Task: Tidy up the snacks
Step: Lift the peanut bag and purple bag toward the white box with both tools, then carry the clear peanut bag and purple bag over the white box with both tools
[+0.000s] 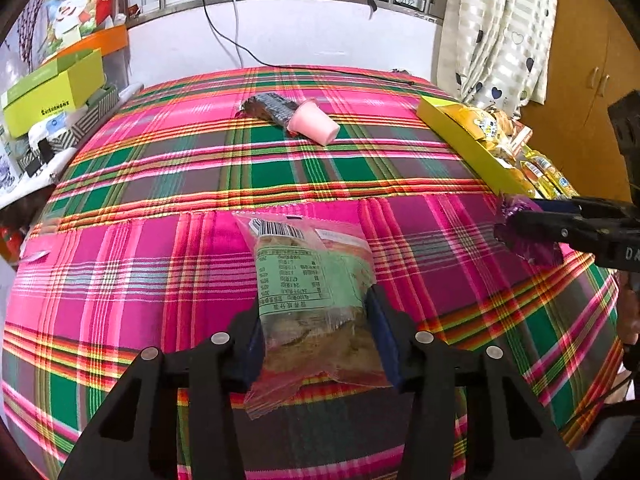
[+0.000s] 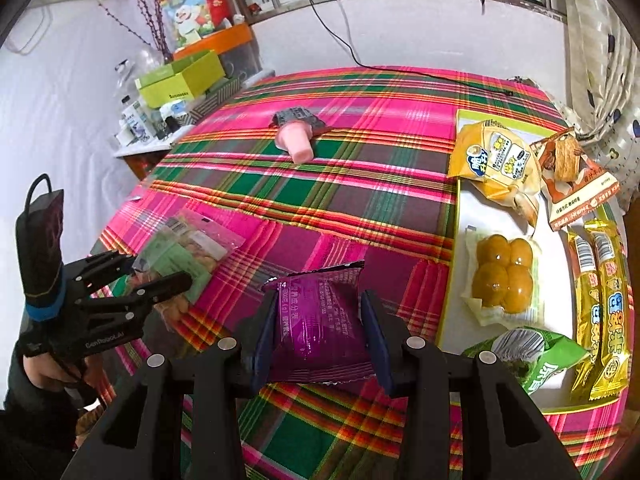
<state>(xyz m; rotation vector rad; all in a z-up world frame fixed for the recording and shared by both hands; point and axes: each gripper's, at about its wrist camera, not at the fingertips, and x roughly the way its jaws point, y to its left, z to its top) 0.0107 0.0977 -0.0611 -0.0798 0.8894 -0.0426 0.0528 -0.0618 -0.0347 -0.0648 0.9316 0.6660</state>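
My left gripper is shut on a clear snack bag with a green label, held just above the plaid tablecloth. It also shows in the right wrist view with the bag. My right gripper is shut on a purple snack packet, beside the yellow tray that holds several snacks. The right gripper shows at the right edge of the left wrist view, with the purple packet between its fingers.
A pink cup lies on its side by a dark wrapper at the table's far middle. Green boxes and clutter stand on a side shelf at left. A black cable runs down the wall. Curtains hang at far right.
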